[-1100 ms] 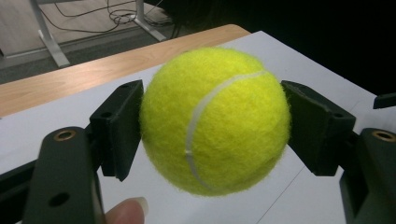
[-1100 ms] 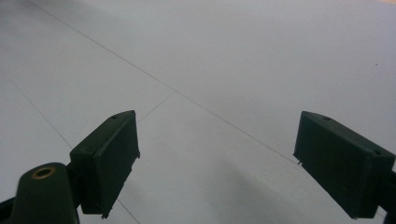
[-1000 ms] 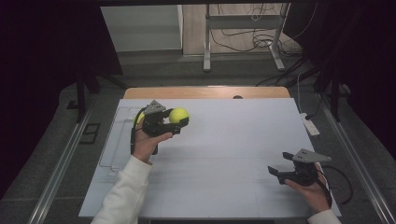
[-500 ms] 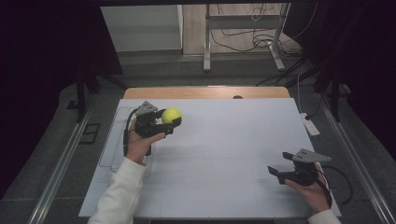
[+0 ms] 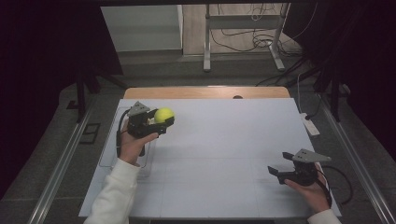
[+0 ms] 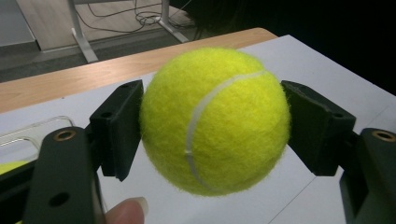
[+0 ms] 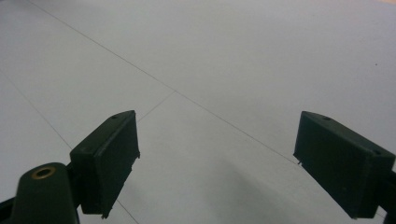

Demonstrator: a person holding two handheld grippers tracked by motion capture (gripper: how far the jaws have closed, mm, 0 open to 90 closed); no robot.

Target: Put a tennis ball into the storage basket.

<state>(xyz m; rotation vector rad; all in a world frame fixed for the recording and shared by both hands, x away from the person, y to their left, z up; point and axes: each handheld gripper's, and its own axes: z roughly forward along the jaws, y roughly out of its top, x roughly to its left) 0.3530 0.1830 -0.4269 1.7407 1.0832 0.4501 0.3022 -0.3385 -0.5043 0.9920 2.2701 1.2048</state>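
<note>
Squarely between the jaws of the left gripper (image 6: pixel 212 126) sits a yellow tennis ball (image 6: pixel 215 119); the two black pads press on its sides at about its widest line, so the jaws are closed on it as far as the ball allows. In the high view the left gripper (image 5: pixel 156 122) carries the tennis ball (image 5: pixel 164 115) above the far left part of the white worktop (image 5: pixel 224 140), clear of the surface.

A clear tray (image 5: pixel 108 158) lies flat at the left edge, just near of the gripper, and in the left gripper view a second bit of yellow (image 6: pixel 10 167) shows low at the left by its rim (image 6: pixel 28 133); what that is cannot be told for sure. My judgement is that the ball is being carried toward that tray. To do it well, keep the squeeze steady, since felt on a round body rolls out easily if the pads slip above or below the middle. Hold the gripper level, bring it over the tray, lower it close, then open slowly so the ball doesn't bounce or roll off.

The right gripper (image 5: pixel 285 172) rests at the near right, its jaws wide apart and empty above bare worktop (image 7: pixel 219 60).
</note>
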